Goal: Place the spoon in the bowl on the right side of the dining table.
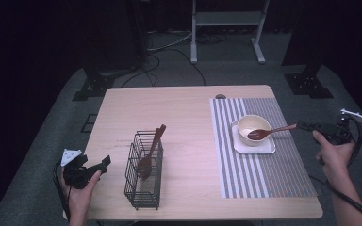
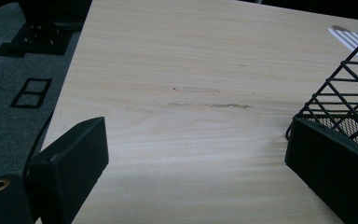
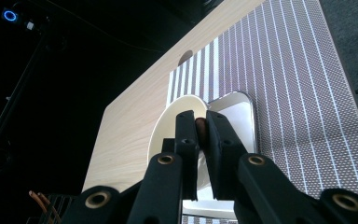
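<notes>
Two grippers at work: right gripper [image 1: 306,126] clamped on the handle of a wooden spoon [image 1: 269,132], its head resting in the cream bowl [image 1: 253,126] on the white plate [image 1: 254,146] atop the striped mat [image 1: 283,169]. Left gripper [image 1: 104,162] held with jaws wide and nothing between them, just beside the wire basket [image 1: 143,188] holding another spoon [image 1: 150,155].

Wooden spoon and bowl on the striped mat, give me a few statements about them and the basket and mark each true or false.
1. The right gripper is shut on the wooden spoon. True.
2. The spoon's head rests in the cream bowl. True.
3. The bowl stands straight on the bare table. False: it sits on a white plate on the striped mat.
4. The wire basket is empty. False: a wooden utensil stands in it.
5. The left gripper holds the basket. False: its jaws are open over the table.
</notes>
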A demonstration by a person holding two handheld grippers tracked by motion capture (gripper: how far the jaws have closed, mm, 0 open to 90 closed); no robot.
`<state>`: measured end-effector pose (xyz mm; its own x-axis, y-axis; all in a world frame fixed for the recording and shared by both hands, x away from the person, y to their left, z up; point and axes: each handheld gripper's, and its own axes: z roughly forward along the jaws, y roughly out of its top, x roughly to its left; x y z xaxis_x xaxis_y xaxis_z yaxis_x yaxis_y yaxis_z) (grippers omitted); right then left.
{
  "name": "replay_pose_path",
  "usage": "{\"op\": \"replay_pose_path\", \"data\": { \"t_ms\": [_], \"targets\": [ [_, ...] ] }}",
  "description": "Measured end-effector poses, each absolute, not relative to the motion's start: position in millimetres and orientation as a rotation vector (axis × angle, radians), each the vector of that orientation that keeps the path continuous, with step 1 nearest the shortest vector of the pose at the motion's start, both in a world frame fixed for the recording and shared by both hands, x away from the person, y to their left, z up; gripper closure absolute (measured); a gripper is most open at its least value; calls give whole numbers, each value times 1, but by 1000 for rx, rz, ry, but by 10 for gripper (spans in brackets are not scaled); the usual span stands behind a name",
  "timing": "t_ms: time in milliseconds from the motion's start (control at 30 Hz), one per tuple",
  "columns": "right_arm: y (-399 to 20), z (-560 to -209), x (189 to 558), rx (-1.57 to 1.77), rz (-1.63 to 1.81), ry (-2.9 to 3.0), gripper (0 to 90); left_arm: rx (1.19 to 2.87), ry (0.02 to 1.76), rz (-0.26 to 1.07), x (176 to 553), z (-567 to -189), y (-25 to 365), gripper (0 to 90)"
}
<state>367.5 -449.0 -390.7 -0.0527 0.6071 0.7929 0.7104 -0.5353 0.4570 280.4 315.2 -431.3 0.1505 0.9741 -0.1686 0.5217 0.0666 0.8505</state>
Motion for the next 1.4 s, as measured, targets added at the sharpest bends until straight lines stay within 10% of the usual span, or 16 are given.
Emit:
{"op": "replay_pose_path", "data": {
  "t_ms": [1400],
  "targets": [
    [-433,-404,375,-2085,-1617,-1517,803,1570,1488,668,280,-431,315,49]
  ]
}}
